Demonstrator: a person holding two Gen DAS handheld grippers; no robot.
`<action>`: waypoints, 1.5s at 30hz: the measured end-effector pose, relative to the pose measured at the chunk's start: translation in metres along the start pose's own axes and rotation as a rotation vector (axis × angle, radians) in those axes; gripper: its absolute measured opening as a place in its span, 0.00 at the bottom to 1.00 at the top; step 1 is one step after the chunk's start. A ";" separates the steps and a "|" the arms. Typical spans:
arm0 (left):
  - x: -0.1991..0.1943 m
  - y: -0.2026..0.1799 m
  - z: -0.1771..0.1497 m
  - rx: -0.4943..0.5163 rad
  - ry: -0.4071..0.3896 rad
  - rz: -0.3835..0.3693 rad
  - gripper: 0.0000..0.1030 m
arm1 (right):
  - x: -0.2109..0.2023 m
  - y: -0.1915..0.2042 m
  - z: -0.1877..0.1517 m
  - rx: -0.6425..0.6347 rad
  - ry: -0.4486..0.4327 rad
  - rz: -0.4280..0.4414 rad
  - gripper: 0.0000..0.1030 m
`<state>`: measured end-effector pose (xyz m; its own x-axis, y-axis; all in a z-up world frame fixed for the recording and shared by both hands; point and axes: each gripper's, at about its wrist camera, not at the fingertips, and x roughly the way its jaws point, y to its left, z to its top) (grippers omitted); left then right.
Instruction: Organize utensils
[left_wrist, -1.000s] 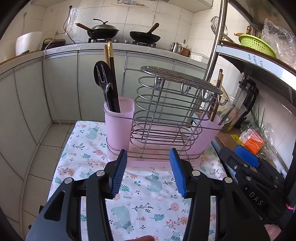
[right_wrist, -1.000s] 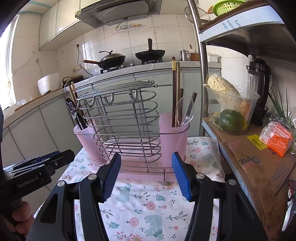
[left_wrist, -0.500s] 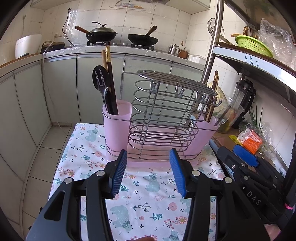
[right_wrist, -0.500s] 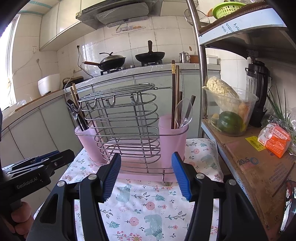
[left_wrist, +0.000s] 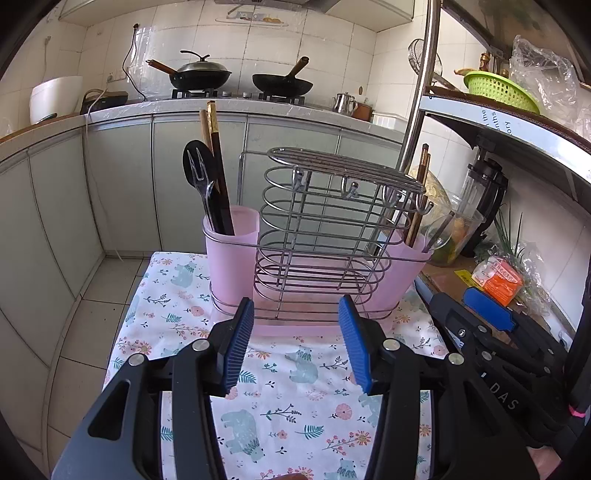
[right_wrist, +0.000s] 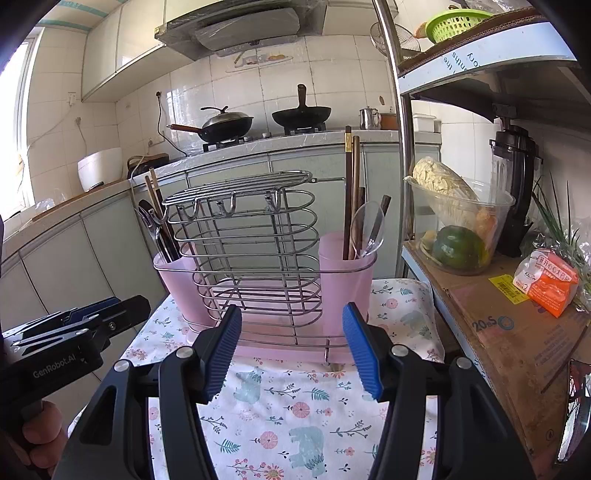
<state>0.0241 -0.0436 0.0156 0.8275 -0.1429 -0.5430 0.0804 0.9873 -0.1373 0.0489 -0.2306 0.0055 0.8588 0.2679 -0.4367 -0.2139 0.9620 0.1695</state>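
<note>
Utensils stand upright in the rack's two pink cups (left_wrist: 231, 247) (right_wrist: 345, 275), straight ahead of both empty, open grippers, left gripper (left_wrist: 296, 345) nearer one, right gripper (right_wrist: 291, 347) the other.

A home kitchen. Across the top of the frame runs a white-tiled wall above a counter with pale cabinet doors (left_wrist: 199, 177), where a lidded wok (left_wrist: 199, 75) and a second black pan (left_wrist: 282, 83) sit on a gas hob. A range hood (right_wrist: 236, 31) hangs at upper centre, a rice cooker (left_wrist: 53, 98) stands at upper left, and a blender (right_wrist: 517, 184) and bowl of vegetables (right_wrist: 458, 225) are at right.
</note>
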 end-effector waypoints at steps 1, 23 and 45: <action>0.000 0.000 0.000 0.001 -0.001 0.000 0.47 | 0.000 0.000 0.000 -0.001 0.000 0.000 0.55; -0.004 -0.003 -0.001 0.004 -0.006 -0.006 0.47 | -0.004 0.000 0.000 -0.007 -0.011 -0.006 0.55; -0.003 -0.003 -0.002 0.003 -0.003 -0.010 0.47 | -0.003 0.002 0.000 -0.008 -0.008 -0.009 0.55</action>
<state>0.0201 -0.0462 0.0165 0.8283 -0.1522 -0.5392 0.0899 0.9860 -0.1402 0.0456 -0.2300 0.0071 0.8643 0.2586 -0.4314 -0.2098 0.9649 0.1581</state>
